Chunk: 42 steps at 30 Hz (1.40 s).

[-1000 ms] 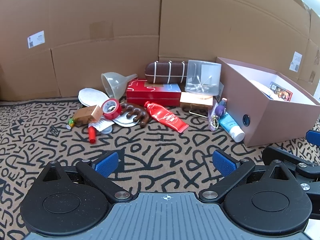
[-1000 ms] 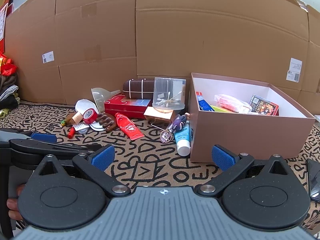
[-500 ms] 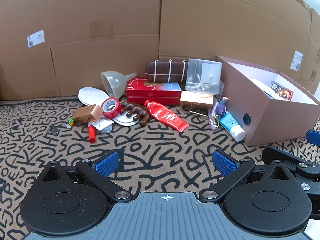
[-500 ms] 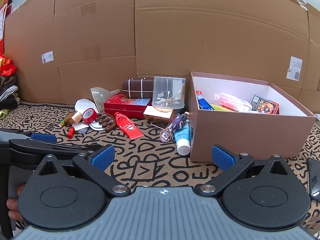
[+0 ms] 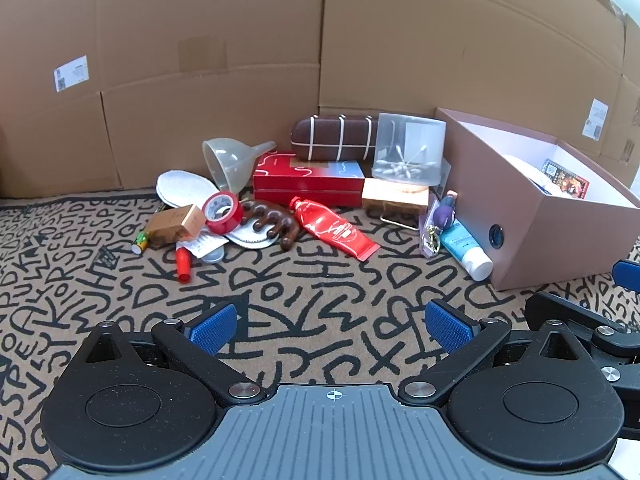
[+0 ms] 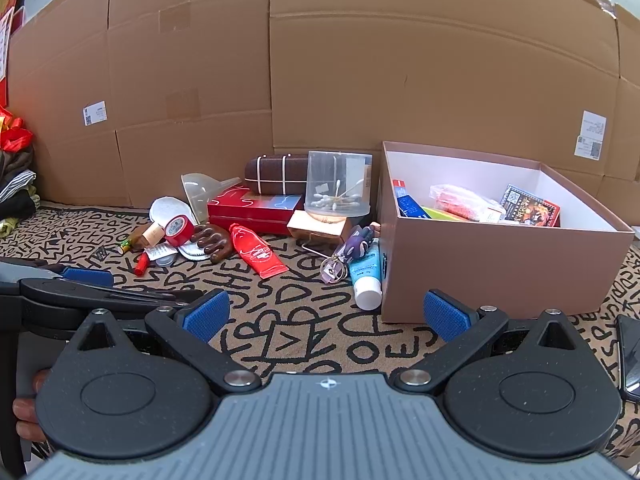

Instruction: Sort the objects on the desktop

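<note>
A pile of objects lies on the patterned mat: a red tube (image 5: 335, 229) (image 6: 257, 251), a red tape roll (image 5: 222, 212) (image 6: 179, 230), a brown wooden massager (image 5: 272, 226), a clear funnel (image 5: 232, 162), a red flat box (image 5: 308, 180), a brown case (image 5: 334, 138), a clear cotton-swab tub (image 5: 410, 151) (image 6: 338, 189), a blue-white tube (image 5: 466, 249) (image 6: 365, 273) and a purple keyring (image 5: 438, 222). A pink open box (image 5: 532, 236) (image 6: 496, 272) on the right holds several items. My left gripper (image 5: 330, 326) and right gripper (image 6: 326, 316) are open and empty, well short of the pile.
Cardboard walls (image 5: 320, 60) close the back. A small tan box (image 5: 176, 222) and red marker (image 5: 183, 265) lie at the pile's left. A dark phone (image 6: 630, 354) lies at the right edge. Clothes (image 6: 16, 184) are stacked at far left.
Both grippers have drifted very slightly; the objects have not moved and both stay open.
</note>
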Tool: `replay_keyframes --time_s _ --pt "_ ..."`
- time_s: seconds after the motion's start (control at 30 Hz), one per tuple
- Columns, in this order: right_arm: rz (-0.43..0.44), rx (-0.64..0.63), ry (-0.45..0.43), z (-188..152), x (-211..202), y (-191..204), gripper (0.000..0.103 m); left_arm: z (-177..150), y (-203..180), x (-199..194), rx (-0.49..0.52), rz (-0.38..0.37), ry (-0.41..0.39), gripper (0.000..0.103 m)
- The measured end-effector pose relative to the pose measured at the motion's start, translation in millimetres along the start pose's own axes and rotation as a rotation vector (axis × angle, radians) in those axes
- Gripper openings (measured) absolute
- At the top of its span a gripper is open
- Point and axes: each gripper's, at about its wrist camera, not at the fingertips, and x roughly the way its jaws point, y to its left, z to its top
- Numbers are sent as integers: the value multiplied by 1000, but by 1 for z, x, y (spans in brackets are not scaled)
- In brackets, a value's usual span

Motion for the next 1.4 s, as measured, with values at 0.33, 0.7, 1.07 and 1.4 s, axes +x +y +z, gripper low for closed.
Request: replay_keyframes --time_s 0.33,0.7,1.07,1.4 --pt "2 2 7 1 4 -1 103 2 0 4 3 1 9 103" --pt "7 1 18 2 10 0 103 4 2 10 -3 3 19 103" --pt "14 1 34 1 19 1 103 4 7 18 -6 4 34 103" --pt "26 4 66 0 35 3 103 3 14 35 -14 12 62 103"
